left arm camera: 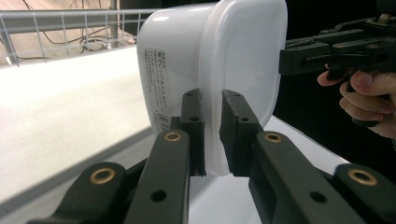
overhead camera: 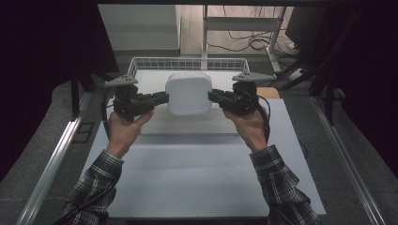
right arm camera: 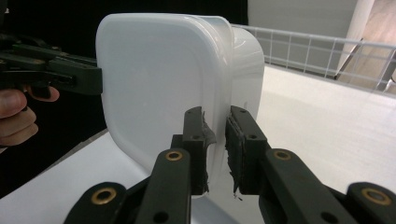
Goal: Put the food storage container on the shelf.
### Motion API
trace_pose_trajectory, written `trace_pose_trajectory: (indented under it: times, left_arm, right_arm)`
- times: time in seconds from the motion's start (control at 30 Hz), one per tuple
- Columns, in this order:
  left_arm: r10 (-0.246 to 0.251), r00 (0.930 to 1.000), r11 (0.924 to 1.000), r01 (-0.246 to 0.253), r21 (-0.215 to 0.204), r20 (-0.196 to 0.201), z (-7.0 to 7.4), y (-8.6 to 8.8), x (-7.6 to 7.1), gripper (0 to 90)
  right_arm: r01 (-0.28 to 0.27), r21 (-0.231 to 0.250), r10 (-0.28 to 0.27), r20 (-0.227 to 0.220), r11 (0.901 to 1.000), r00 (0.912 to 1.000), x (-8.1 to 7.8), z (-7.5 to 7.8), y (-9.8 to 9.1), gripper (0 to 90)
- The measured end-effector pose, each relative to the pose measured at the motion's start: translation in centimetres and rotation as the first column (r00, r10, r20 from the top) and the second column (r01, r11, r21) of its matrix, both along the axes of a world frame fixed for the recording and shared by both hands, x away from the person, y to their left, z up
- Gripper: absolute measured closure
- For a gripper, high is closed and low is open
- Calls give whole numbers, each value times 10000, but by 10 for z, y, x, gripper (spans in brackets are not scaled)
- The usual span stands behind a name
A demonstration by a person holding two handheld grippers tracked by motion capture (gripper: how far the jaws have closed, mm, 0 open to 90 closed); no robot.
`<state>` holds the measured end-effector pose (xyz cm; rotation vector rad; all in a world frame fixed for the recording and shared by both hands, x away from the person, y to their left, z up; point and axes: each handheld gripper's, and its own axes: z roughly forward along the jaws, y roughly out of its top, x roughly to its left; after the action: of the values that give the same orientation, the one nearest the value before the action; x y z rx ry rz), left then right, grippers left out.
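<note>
White plastic container (overhead camera: 188, 93) | held clear above tabletop (overhead camera: 197, 164), before wire basket (overhead camera: 187, 63) | left gripper (left arm camera: 212, 135), right gripper (right arm camera: 215, 144) fingers clamped on opposite rim edges | two-sided grip keeps it balanced

Small unreadable printed label on the white container (left arm camera: 205, 70).

High view dim overall; black surround left and right, mild blur, low contrast. Bench (overhead camera: 197, 164) pale grey, evenly lit from above, soft shadow under my forearms. White container (overhead camera: 188, 93) brightest spot there, edges slightly washed out. My left gripper view: bench surface blown out to glare at left, container label sharp, my jaws close up and soft. My right gripper view: container face smooth bright, background black at left, wire basket (right arm camera: 322, 49) slightly soft.
</note>
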<state>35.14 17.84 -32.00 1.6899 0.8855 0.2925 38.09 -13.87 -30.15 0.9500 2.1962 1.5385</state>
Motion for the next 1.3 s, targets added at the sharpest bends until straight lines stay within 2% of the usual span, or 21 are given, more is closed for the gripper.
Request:
trace_pose_trajectory:
  times: [0.23,0.4,0.7,1.0,1.17,1.3]
  left_arm:
    - [34,10000,10000,-34,-3,-34,9,0,17,807]
    - [59,9997,9999,-61,-117,-219,9,-1,29,806]
    - [192,9984,9998,-194,-30,-536,9,-4,44,799]
    - [459,9964,9989,-456,54,-719,3,-6,54,777]
    - [357,9972,9991,-370,-188,-664,2,-8,55,709]
    - [423,9975,9989,-434,-197,-563,2,-9,56,674]
  right_arm:
    - [200,130,-200,8,9997,9998,16,8,1,771]
    - [313,121,-312,-80,9994,9995,27,10,2,770]
    - [532,215,-523,-431,9984,9977,43,8,2,765]
    - [737,-11,-735,-866,9973,9935,55,2,7,754]
    - [851,-44,-851,-888,9964,9924,59,2,8,721]
    - [856,-70,-858,-805,9963,9931,60,2,10,679]
